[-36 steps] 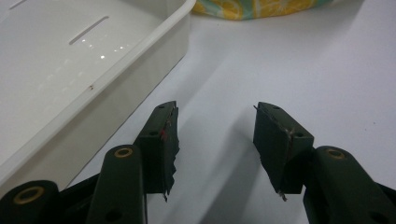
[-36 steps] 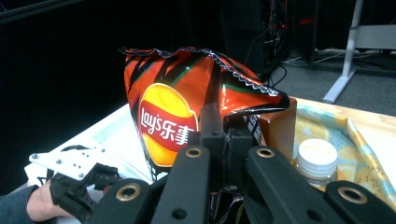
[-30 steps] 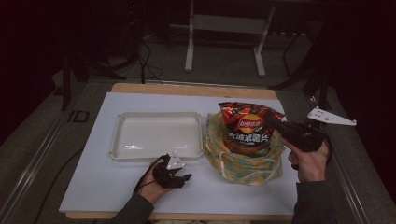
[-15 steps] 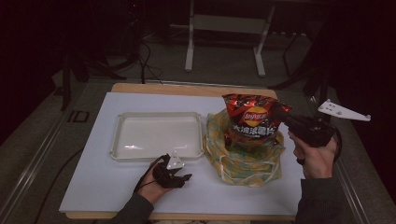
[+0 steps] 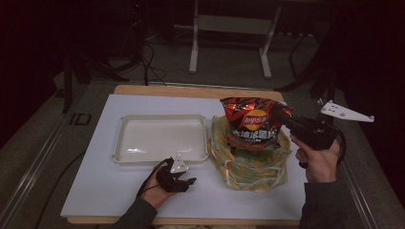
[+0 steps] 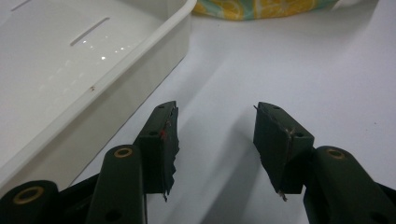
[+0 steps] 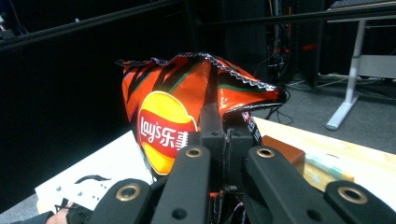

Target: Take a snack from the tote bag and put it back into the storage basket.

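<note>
So I've got the right tongs [image 5: 286,123] clamped tight on the right edge of the chip bag [image 5: 251,125], an orange-red Lay's pack. In the right gripper view the bag [image 7: 187,102] is pinched right between the two black jaws, crinkled where they bite it. The bag hangs upright just above the yellow-green patterned cloth bag [image 5: 248,164], which sits on the table [image 5: 100,191] directly right of the white tray [image 5: 160,138]. I can't tell if the chip bag's bottom is touching the cloth or clear of it.

Left tongs [image 5: 184,181] are parked low on the table just in front of the tray's near right corner, jaws partly apart with nothing in them. In the left gripper view the tray's wall [image 6: 121,84] runs just beside the left jaw, and the cloth bag [image 6: 261,8] peeks in beyond the tray.
</note>
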`<state>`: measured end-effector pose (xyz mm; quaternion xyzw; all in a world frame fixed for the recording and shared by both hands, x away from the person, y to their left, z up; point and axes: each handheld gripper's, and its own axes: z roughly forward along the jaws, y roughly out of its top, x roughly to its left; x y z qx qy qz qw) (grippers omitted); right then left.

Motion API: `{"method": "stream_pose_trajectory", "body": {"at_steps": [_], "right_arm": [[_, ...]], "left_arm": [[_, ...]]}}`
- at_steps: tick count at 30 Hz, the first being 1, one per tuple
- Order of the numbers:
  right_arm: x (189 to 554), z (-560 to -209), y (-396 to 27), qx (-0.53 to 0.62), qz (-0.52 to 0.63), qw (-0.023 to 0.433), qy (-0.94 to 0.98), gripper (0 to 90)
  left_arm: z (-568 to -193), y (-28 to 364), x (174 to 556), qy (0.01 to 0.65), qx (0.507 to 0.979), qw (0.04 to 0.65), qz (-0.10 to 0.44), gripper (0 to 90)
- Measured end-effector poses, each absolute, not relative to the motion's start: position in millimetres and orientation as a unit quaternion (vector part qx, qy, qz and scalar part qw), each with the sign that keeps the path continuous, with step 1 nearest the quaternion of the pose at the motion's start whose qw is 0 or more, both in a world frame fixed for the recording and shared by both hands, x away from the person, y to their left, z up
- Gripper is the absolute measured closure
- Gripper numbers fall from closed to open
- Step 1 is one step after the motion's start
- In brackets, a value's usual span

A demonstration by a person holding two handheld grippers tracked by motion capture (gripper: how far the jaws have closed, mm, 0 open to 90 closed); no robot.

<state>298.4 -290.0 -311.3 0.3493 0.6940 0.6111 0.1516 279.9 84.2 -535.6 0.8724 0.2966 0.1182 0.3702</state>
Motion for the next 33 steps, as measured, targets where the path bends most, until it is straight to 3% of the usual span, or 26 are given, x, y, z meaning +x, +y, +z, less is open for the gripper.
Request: {"method": "stream_pose_trajectory", "body": {"at_steps": [33], "right_arm": [[324, -299, -225, 0.324, 0.621, 0.13, 0.702, 89.9]], "left_arm": [[-536, 85, 280, 0.297, 0.871, 0.374, 0.117, 49.4]]}}
